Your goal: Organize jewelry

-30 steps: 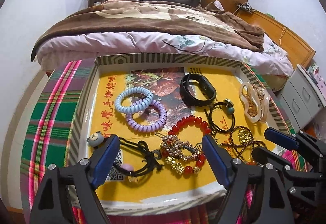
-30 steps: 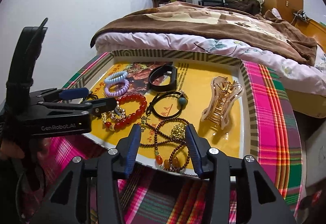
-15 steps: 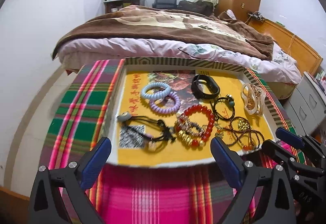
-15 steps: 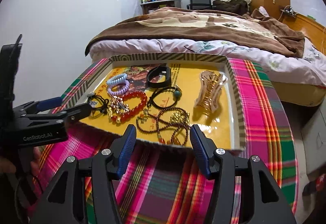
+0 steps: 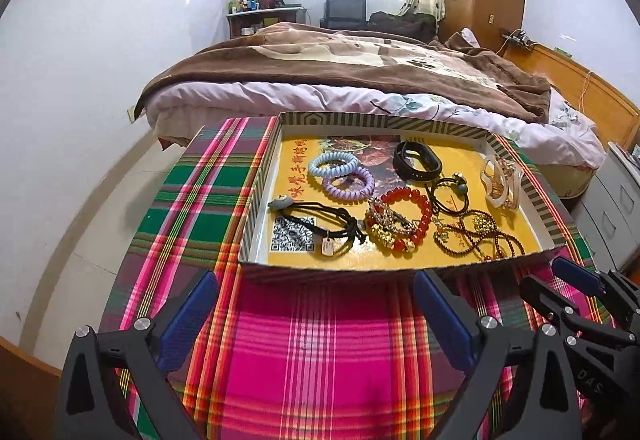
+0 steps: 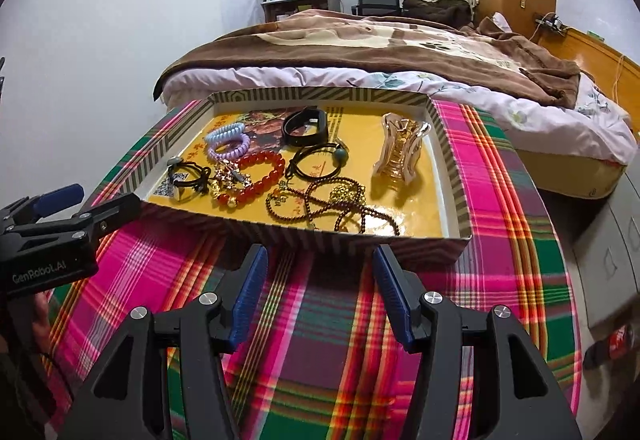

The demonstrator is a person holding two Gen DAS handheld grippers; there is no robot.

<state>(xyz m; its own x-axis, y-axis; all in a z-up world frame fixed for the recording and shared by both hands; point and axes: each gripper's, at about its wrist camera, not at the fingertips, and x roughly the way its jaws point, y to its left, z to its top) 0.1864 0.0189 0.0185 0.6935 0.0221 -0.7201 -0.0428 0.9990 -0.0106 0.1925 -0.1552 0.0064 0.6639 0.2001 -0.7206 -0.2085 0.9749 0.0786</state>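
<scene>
Both tongs, left [image 5: 316,310] and right [image 6: 318,292], have drawn back off the tray [image 5: 320,274], jaws just widened, empty, over bare plaid desk [image 5: 320,352]; jewelry [image 5: 400,218] lies inside tray's rim

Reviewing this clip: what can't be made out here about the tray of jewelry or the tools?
- Red bead bracelet: gold charm bracelet hides its left side, both views.
- Brown bead necklace: tangled, strand count unclear.
- Tray: printed text too small.
- Left tool, right tool: handles cut off by bottom edge.
</scene>
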